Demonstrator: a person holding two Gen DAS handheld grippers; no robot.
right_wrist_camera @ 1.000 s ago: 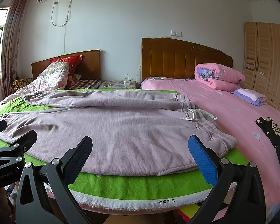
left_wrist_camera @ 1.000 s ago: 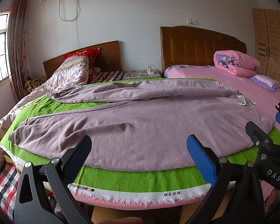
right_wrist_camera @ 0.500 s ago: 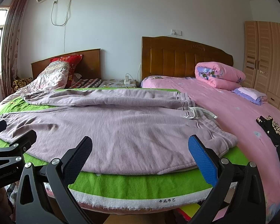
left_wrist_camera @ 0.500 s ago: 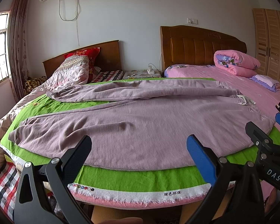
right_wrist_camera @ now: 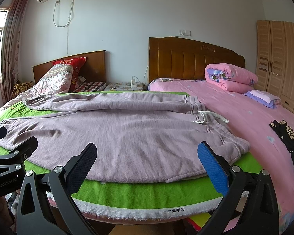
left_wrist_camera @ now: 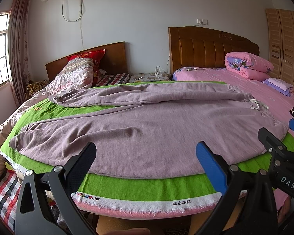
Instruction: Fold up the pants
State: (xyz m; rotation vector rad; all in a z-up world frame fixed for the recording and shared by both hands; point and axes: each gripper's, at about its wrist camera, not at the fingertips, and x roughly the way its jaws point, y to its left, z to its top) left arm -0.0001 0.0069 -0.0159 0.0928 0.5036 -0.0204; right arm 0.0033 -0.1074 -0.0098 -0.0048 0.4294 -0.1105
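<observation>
Mauve sweatpants (left_wrist_camera: pixel 147 125) (right_wrist_camera: pixel 127 129) lie spread flat on a green cloth (left_wrist_camera: pixel 139 188) (right_wrist_camera: pixel 147 193), waistband with white drawstring (right_wrist_camera: pixel 205 117) to the right, both legs running left. My left gripper (left_wrist_camera: pixel 146 156) hovers open just short of the pants' near edge, nothing between its fingers. My right gripper (right_wrist_camera: pixel 147 156) is also open and empty, before the near edge toward the waistband. The right gripper's body (left_wrist_camera: pixel 280 156) shows at the right of the left wrist view; the left one's body (right_wrist_camera: pixel 7 156) shows at the left of the right wrist view.
The cloth covers a surface between two beds. A pink bed (right_wrist_camera: pixel 254 121) with a rolled pink quilt (right_wrist_camera: pixel 229 76) and a black garment (right_wrist_camera: pixel 288 135) lies right. A bed with patterned bedding (left_wrist_camera: pixel 74 76) lies left. Wardrobe (right_wrist_camera: pixel 280 62) at far right.
Both views have shifted very slightly; the pants and both open grippers stay essentially as they were.
</observation>
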